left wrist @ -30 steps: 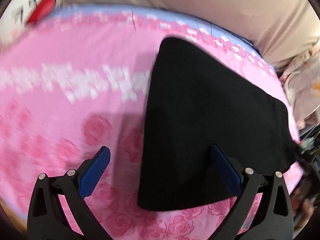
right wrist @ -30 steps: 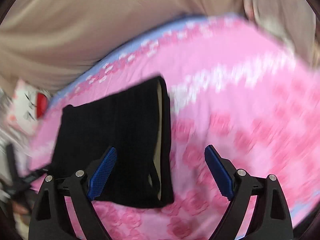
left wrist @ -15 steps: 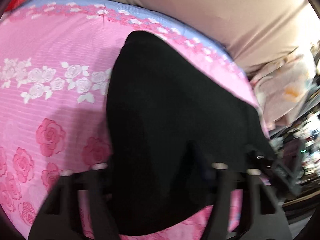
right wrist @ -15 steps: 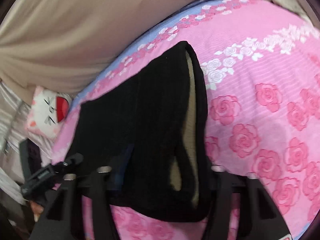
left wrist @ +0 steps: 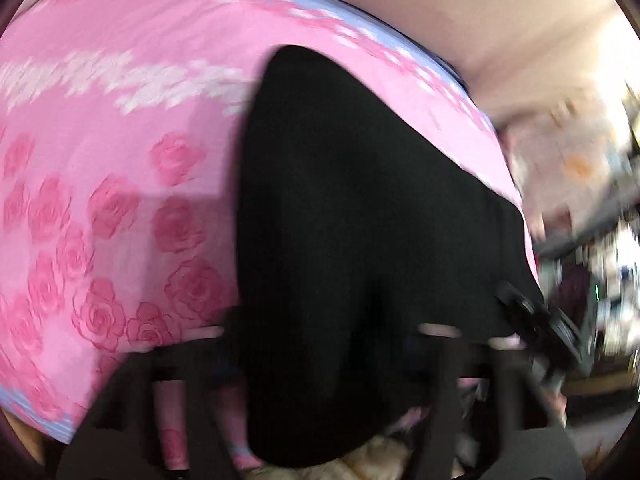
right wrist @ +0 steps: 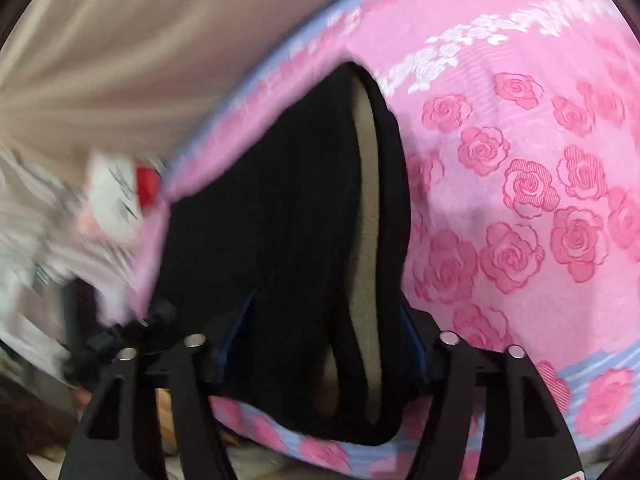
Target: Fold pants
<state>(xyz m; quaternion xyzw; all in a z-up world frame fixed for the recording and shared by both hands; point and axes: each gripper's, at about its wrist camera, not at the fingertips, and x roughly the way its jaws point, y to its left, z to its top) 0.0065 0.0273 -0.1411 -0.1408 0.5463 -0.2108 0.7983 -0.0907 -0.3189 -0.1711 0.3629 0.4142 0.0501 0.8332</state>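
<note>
Black folded pants [left wrist: 360, 220] lie on a pink rose bedsheet [left wrist: 120, 140], their near end at the bed's front edge. My left gripper [left wrist: 320, 360] is blurred; its jaws are opening, wide apart, straddling that near end. In the right wrist view the pants [right wrist: 280, 220] show a beige lining [right wrist: 366, 184] inside the waistband. My right gripper [right wrist: 324, 336] straddles the waistband end with its jaws opening. Its blue pads [right wrist: 412, 340] stand beside the fabric and do not pinch it.
A beige curtain [right wrist: 140, 60] hangs behind the bed. A white plush with a red mouth [right wrist: 120, 196] lies past the bed's far corner. The sheet's blue striped border [right wrist: 600, 364] marks the front edge. Cluttered items [left wrist: 600, 280] sit off the bed's side.
Both grippers came down over the near end of the pants. Their jaws narrowed on the fabric half a second ago and have spread wide again.
</note>
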